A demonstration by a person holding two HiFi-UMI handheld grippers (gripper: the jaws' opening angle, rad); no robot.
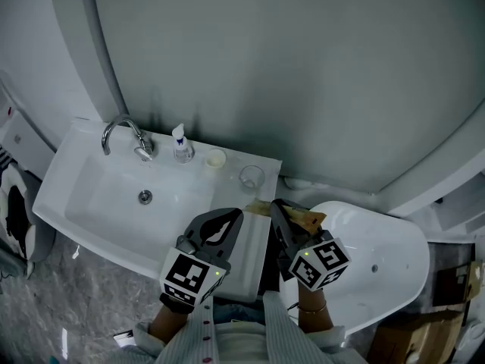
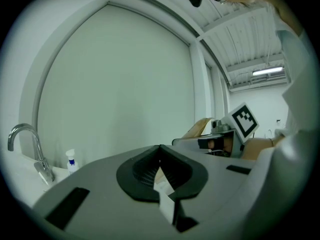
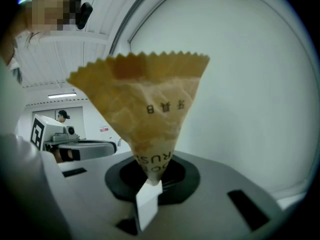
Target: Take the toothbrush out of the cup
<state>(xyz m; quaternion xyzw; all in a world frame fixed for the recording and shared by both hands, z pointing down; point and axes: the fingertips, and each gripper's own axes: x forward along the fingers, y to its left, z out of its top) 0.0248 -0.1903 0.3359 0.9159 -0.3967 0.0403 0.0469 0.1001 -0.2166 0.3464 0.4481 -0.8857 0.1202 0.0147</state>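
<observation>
Toothbrush packet (image 3: 145, 104): tan paper, zigzag top edge, printed. Its narrow end is pinched in the right gripper (image 3: 150, 173), held up and apart from the cup (image 1: 251, 177). Left gripper (image 2: 160, 151): jaws pressed together, empty. Only the head view shows the cup; only the right gripper view shows the print.

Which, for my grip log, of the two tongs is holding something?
The right tongs: they are shut on a tan toothbrush packet with a zigzag top edge. The left tongs are shut too, but with nothing between them.
</observation>
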